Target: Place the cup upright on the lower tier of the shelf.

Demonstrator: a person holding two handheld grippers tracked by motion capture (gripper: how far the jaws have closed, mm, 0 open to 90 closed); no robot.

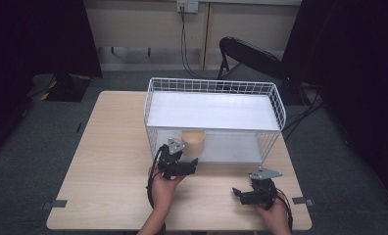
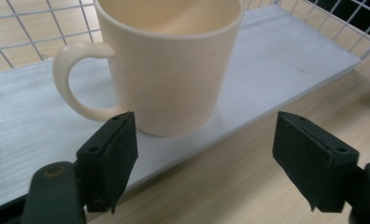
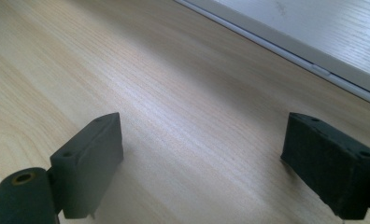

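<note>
High view, left tool (image 1: 191,157) wide open before cream mug (image 1: 194,142) inside wire rack (image 1: 275,100), right tool (image 1: 237,192) open, empty.

Your right hand-held gripper (image 3: 202,154) holds its two black jaws wide apart with nothing between them, low over the pale wooden tabletop (image 3: 164,93). Beyond them, the white board (image 3: 323,32) crosses the upper right corner, its edge lying on the wood.
</note>
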